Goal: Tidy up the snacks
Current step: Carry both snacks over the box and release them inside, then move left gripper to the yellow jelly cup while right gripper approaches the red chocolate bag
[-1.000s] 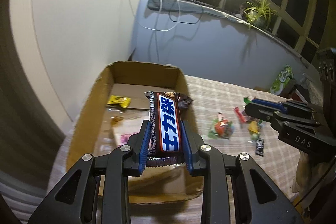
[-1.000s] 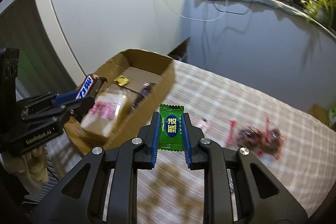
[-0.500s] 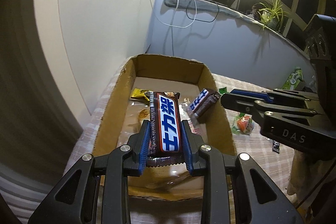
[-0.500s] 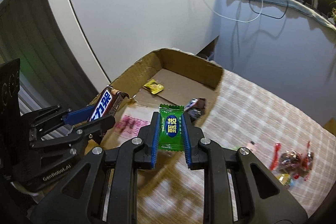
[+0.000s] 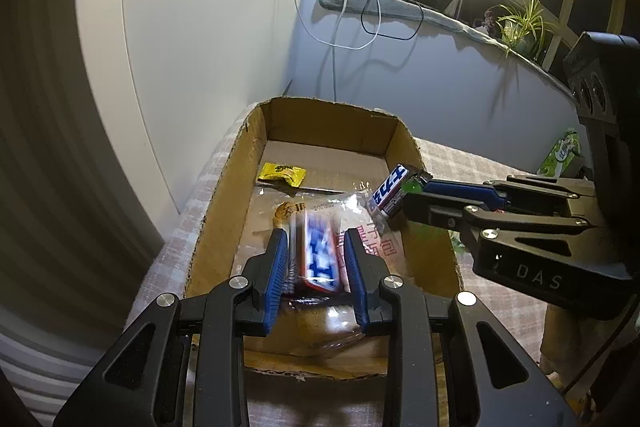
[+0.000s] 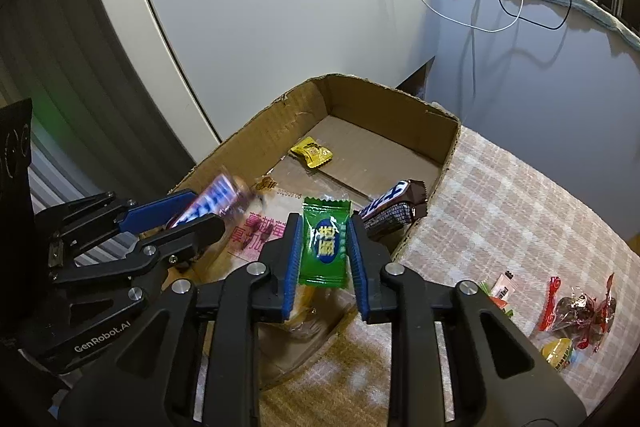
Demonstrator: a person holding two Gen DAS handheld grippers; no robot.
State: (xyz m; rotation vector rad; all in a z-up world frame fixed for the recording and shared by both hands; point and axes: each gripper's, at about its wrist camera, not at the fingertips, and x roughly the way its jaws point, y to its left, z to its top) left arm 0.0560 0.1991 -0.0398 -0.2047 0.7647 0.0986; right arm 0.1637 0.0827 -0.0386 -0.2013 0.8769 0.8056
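An open cardboard box (image 5: 224, 195) (image 6: 248, 131) lies on the checked cloth. My left gripper (image 5: 316, 239) (image 6: 200, 211) hangs over its near end. A blue-and-red chocolate bar (image 5: 318, 253) (image 6: 218, 201) shows blurred between the blue pads, with gaps on both sides, slipping down. My right gripper (image 6: 325, 223) (image 5: 420, 195) is over the box's right wall with its jaws opening. The green candy (image 6: 326, 243) sits loose between its pads, its label blurred. A second chocolate bar (image 5: 390, 195) (image 6: 394, 211) leans on that wall.
Inside the box lie a yellow candy (image 5: 282, 175) (image 6: 312, 153) and a clear bread packet with pink print (image 5: 372, 239) (image 6: 256, 231). Several loose sweets (image 6: 580, 311) lie on the cloth to the right. A green packet (image 5: 560, 155) stands farther back. A white wall runs along the left.
Both grippers came in over the box, the right one from the right. The chocolate bar, sharp and held before, is now blurred and lower between the left pads. The green candy has blurred too.
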